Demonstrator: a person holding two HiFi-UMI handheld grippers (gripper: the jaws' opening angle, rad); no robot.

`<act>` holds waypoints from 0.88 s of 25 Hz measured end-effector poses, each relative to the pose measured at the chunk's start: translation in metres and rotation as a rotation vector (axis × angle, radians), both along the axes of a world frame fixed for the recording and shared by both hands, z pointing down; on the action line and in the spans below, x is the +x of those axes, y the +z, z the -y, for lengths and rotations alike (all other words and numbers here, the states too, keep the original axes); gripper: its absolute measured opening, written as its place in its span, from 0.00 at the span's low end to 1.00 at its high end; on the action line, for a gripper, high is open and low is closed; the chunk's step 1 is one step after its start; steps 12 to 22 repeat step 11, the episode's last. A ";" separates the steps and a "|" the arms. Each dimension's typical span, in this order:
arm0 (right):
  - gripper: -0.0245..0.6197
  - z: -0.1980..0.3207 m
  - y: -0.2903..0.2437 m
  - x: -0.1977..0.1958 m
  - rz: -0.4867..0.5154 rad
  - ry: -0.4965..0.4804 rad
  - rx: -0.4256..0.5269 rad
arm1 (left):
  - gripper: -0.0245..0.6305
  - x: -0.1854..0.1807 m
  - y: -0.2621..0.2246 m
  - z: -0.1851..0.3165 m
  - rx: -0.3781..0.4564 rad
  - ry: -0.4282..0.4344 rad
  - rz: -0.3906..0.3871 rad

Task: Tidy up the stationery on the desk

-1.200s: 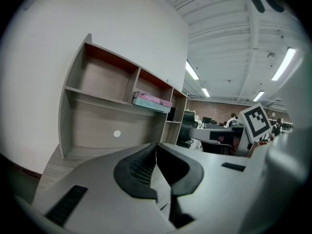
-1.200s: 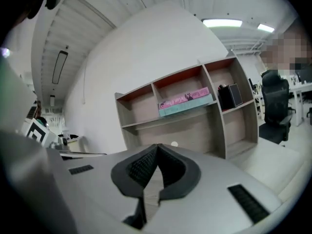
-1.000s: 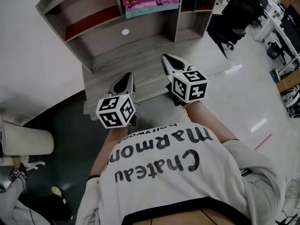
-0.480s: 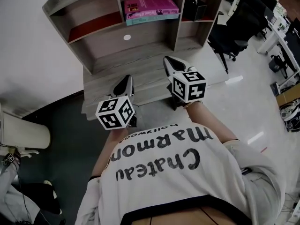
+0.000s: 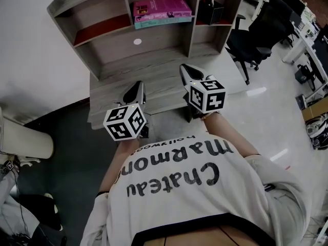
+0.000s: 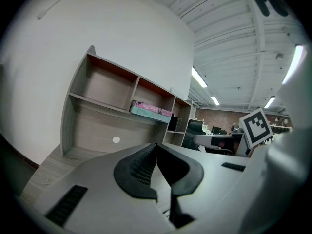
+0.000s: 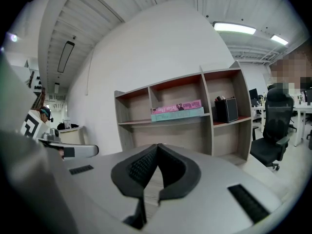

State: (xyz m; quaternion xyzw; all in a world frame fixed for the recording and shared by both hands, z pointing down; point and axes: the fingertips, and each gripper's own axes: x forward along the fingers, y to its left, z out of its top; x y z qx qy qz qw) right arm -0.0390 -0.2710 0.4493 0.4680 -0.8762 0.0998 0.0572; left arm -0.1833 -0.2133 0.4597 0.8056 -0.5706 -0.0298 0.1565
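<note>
A grey wooden desk [image 5: 164, 86] carries a shelf unit [image 5: 102, 37] at its back. A pink book lies on a teal one [image 5: 161, 9] in the middle compartment, and a black pen holder [image 5: 211, 12] stands in the right one. My left gripper [image 5: 139, 84] hovers over the desk's front, shut and empty. My right gripper [image 5: 183, 68] is beside it, a little farther in, also shut on nothing. In the left gripper view the jaws [image 6: 156, 144] meet below the books [image 6: 151, 110]. In the right gripper view the gripper [image 7: 158, 145] points toward the books [image 7: 176, 110] and the holder [image 7: 225, 109].
A black office chair [image 5: 253, 42] stands right of the desk, also in the right gripper view [image 7: 273, 130]. A white cylinder [image 5: 25, 142] lies on the dark floor at left. White desks [image 5: 302, 29] fill the far right. A white disc [image 5: 137, 41] sits on the shelf's back panel.
Both grippers have drifted slightly over the desk's front while staying shut. The head view has shifted a little, showing more of the chair at right.
</note>
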 end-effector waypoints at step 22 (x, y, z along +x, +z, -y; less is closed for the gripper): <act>0.05 0.001 0.013 0.019 -0.010 0.013 -0.035 | 0.06 0.008 0.003 -0.001 -0.010 -0.019 -0.020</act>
